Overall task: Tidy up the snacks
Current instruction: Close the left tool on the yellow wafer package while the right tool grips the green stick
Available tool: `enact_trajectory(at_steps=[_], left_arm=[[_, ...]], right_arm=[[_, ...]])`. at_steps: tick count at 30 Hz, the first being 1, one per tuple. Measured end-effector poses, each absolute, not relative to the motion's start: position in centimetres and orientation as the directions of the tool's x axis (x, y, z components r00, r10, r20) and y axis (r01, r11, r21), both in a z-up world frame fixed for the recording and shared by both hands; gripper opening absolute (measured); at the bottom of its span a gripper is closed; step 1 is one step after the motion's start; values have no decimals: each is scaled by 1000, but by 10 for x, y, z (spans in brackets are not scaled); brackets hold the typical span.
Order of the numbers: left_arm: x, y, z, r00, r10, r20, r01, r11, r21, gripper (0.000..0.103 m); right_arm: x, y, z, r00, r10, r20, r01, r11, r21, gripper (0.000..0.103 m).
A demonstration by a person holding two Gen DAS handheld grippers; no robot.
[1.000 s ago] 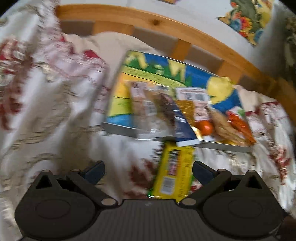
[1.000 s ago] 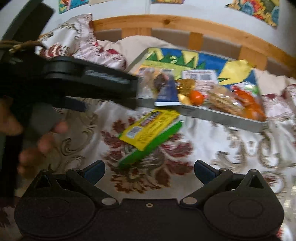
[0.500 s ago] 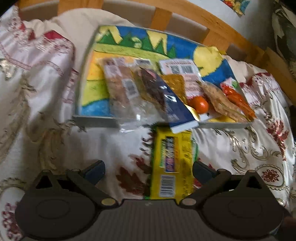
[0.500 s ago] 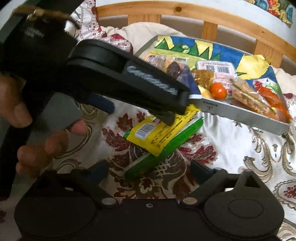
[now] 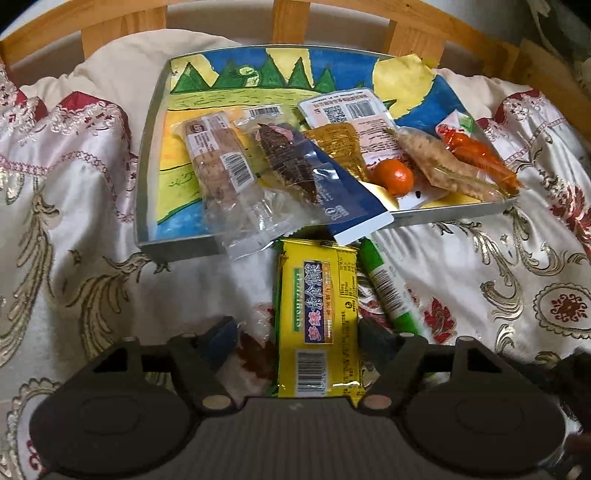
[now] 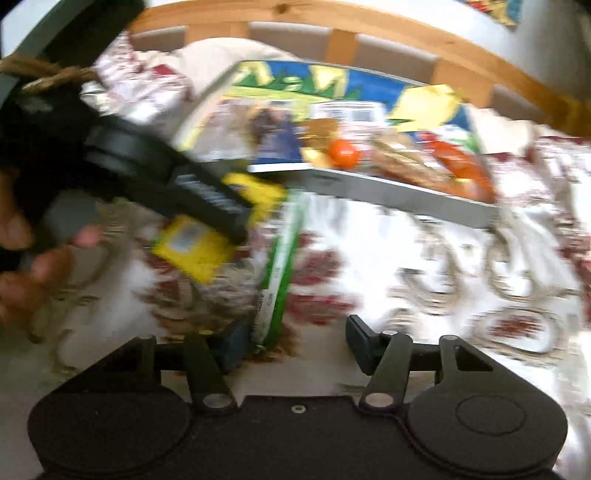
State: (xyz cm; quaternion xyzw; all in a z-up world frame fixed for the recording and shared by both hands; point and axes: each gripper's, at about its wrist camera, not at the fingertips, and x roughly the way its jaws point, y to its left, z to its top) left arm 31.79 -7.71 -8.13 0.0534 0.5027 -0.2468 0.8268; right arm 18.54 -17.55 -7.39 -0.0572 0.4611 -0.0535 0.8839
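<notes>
Two grippers, both mine, jaws closing at this moment:

- Left gripper [image 5: 297,338]: jaws drawing in around the yellow snack packet [image 5: 318,317], which lies lengthwise between them on the bedspread; the right finger [image 5: 373,338] sits at the packet's edge, the left finger [image 5: 219,338] is apart from it. No grip yet.
- Right gripper [image 6: 295,341]: jaws drawing in at the near end of the green snack packet [image 6: 284,266]; its left finger [image 6: 232,347] is just beside or touching that end, blur prevents telling which; the right finger [image 6: 360,341] is apart.
- Green snack packet, left view [image 5: 388,291]: lies just beside the yellow one, on its right, partly under it.
- My hand [image 6: 26,258], seen from the right camera, carries the left gripper [image 6: 207,195] over the yellow packet [image 6: 195,247].
- Bedspread [image 5: 480,277]: cream, with red flowers and gold scrolls.
- Tray [image 5: 177,247]: metal rim, painted landscape floor, beyond both packets, resting on the bedspread.
- Tray contents, left to right: clear-wrapped brown bar [image 5: 218,162]; dark blue packet [image 5: 332,192] overhanging the near rim; amber packet [image 5: 338,144]; white-labelled packet [image 5: 351,110]; small orange fruit [image 5: 393,175]; clear-wrapped biscuit [image 5: 439,166]; orange-red packet [image 5: 476,155].
- Wooden slatted bed frame [image 5: 406,33]: behind the tray.
</notes>
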Motion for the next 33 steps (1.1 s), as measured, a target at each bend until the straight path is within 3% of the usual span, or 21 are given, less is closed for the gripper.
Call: enact_trajectory(at_steps=[5,6,8,10,14,19,26,33], left_arm=[[320,-75,-84,385,-377,-842,446,875,-189,83],[320,-75,-85,386,-378,-842,441,877,-191,83],[319,-75,-85,394,-368,-842,441,880,-178,82],[319,-78,-85,402,-353,-845,449,880,-154,82],[317,-78,-84,408,-347,-844,457,878,-141,75],[315,-83,-78,394,-347,-851,471,871,-137,54],[303,-86,-74,369,-325,-871,463,877,-132,51],[282,-79,-69,352,-295,-888,434,892,-124,51]], right_arm=[[188,-186,-74,577,-161,-801,81,987,-140,63],[189,-184,-74,585,-153,-797,73,988,-136,65],[201,-179,-78,598,-126,-792,28,990,-137,80],[208,-172,-82,609,-145,-780,-8,982,-188,80],[214,-162,-89,647,-172,-743,-71,956,-284,70],[221,-168,-93,659,-158,-735,-67,961,-267,58],[222,-170,-93,662,-108,-742,-93,970,-224,19],[209,-167,-86,662,-204,-721,-102,929,-357,17]])
